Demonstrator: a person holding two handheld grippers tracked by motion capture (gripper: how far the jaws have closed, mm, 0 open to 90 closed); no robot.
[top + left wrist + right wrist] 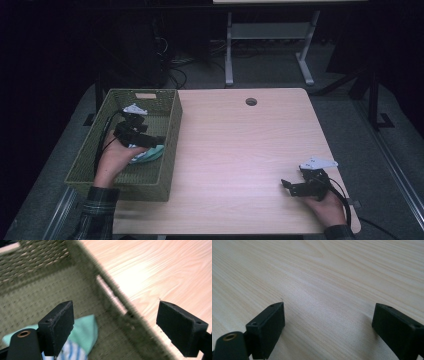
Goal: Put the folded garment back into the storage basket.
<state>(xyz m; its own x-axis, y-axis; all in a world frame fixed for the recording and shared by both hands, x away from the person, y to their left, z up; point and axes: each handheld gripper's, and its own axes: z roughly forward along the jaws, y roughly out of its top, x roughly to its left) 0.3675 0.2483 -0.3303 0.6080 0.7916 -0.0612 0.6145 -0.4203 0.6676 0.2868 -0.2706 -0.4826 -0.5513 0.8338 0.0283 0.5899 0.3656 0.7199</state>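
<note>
left hand-held gripper [115, 327] wide, empty | cloth [85, 332]: mint green, possibly blue-striped, crumpled | in basket [172, 125]

Pale wooden table [240, 150], green woven basket [170, 145] at its left edge.

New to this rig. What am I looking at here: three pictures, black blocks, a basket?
A person sits at a wooden table holding a hand-held two-jaw gripper in each hand; there is no robot arm. The wide picture comes from a fixed camera above. The other two come from cameras riding on the grippers, so the black blocks are each gripper's own jaws. The left gripper hangs open over a green woven basket, above a pale green cloth and a blue-striped one lying inside. The right gripper is open above bare table. Neither holds anything.
</note>
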